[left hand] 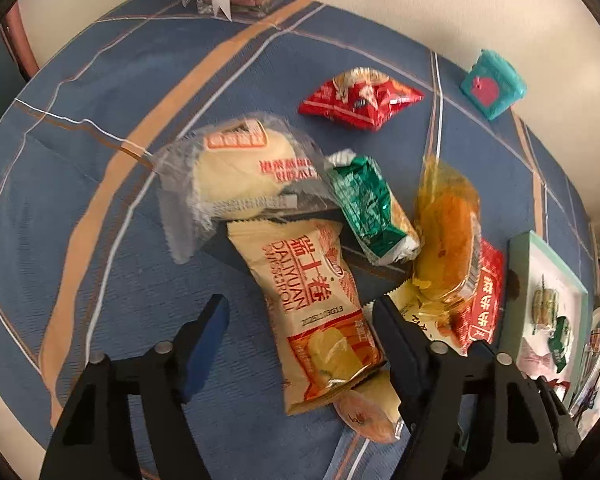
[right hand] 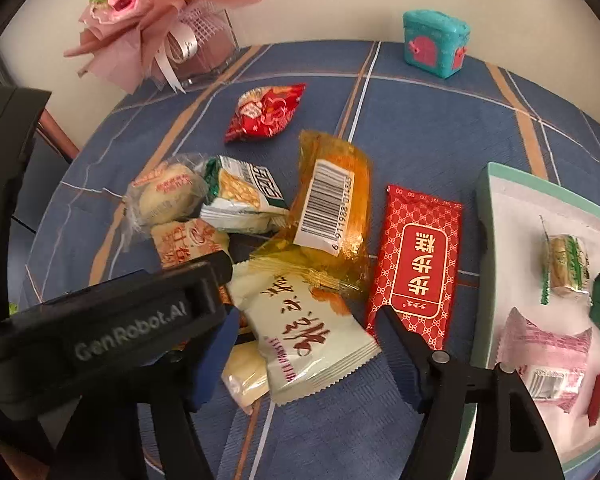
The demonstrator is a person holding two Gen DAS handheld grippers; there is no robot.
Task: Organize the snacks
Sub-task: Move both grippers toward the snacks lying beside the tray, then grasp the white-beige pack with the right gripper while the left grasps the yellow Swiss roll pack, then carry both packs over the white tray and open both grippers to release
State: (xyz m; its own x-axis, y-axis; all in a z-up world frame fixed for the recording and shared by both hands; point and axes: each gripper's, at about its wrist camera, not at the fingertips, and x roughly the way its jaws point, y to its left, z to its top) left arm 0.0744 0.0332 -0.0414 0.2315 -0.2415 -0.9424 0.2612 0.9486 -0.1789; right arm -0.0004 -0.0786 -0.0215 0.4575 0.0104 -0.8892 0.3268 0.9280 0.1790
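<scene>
Four snacks lay in the tray [right hand: 488, 240]; a pile [right hand: 260, 216] remained on the table [right hand: 420, 120]. Both grippers' fingers [left hand: 396, 344] [right hand: 404, 344] stood apart, holding nothing.

Left tongs [left hand: 300, 312] point steeply downward, jaws standing apart, pads pressing on nothing. Right tongs [right hand: 308, 322] likewise point steeply downward, jaws apart. The left tongs' black body crosses the right wrist view's left side.

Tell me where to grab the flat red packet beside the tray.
Take the red packet across its narrow width near the lower end, coming from above. It lies flat on the tablecloth, its long sides free; the orange wrapper and tray flank it, so avoid sideways approaches.
</scene>
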